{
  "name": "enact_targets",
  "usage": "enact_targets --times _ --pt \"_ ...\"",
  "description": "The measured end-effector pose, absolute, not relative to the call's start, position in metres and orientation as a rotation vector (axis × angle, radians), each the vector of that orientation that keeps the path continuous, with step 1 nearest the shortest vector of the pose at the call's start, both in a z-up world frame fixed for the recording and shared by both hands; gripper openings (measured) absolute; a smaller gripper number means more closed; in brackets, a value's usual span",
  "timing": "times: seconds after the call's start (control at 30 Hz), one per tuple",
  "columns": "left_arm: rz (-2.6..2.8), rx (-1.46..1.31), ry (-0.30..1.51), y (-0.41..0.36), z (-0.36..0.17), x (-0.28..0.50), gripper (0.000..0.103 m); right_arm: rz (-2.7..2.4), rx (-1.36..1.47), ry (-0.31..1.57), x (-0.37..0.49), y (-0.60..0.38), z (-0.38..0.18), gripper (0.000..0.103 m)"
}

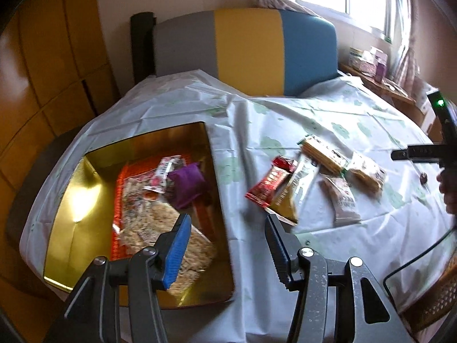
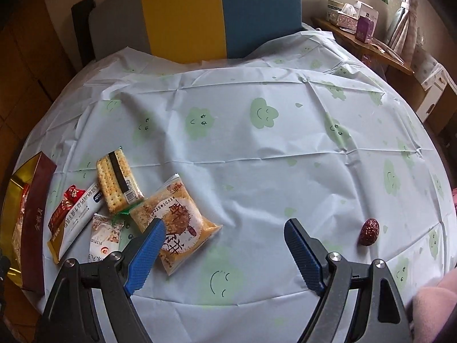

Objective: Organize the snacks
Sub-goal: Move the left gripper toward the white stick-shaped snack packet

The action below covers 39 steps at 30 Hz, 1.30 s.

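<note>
Gold lining of the open tin [image 1: 74, 214] shines at my left; the tin sits on the pale tablecloth [image 2: 257, 157] printed with green smiling clouds. Inside it: a large orange-edged bag of crisp snack [image 1: 160, 228] lying flat, a purple packet [image 1: 187, 184] and a small red-and-white packet [image 1: 164, 173] on top of it.

My left gripper [image 1: 228, 223] hangs above the tin's right edge, jaws spread wide, nothing between them. One blue pad [image 1: 178, 245] over the big bag, the other finger over bare cloth.

Loose snacks lie in a cluster on the cloth just right of the tin:
- red packet [image 2: 67, 204], partly under a long white-and-gold stick pack [image 2: 77, 225]
- cracker pack [image 2: 117, 183] with a dark stripe, tilted, its green end touching the next one
- square brown pastry pack [image 2: 180, 220], nearest my right gripper
- small white packet [image 2: 104, 234], below the crackers

A single red date [image 2: 369, 232] sits alone, well apart from the cluster, near the right side of the table.

My right gripper [image 2: 225, 250] is low over the cloth, jaws wide apart and empty. Left pad [image 2: 145, 254] overlaps the pastry pack's corner in view; contact I cannot tell. The date lies just outside the right finger.

Behind the table: a chair back [image 1: 245, 51] in grey, yellow and blue. Side shelf [image 2: 368, 45] with tissue boxes by the window
</note>
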<state>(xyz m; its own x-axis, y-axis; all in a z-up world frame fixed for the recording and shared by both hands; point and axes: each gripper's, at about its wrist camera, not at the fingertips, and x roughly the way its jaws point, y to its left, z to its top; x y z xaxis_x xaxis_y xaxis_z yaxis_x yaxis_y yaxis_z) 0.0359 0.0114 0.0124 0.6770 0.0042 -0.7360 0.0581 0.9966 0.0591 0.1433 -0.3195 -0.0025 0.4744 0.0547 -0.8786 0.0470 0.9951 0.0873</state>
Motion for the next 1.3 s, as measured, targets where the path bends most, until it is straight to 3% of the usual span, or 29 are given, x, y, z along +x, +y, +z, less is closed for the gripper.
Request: enact_targets --times 0.6,0.7,1.27,1.3 --pt "-0.229 0.212 0.967 -0.029 -0.006 0.093 0.054 0.037 0.114 1.046 0.141 -0.317 0.005 0.086" --pt "-0.281 0.234 0.976 -0.039 -0.008 0.104 0.042 0.041 0.116 1.041 0.141 -0.317 0.006 0.086" --pt "-0.346 0.358 1.016 -0.101 -0.055 0.150 0.038 0.069 0.149 1.013 0.141 -0.320 0.012 0.086" --pt "-0.340 0.366 1.008 -0.103 -0.054 0.150 0.030 0.067 0.147 1.013 0.141 -0.320 0.012 0.086"
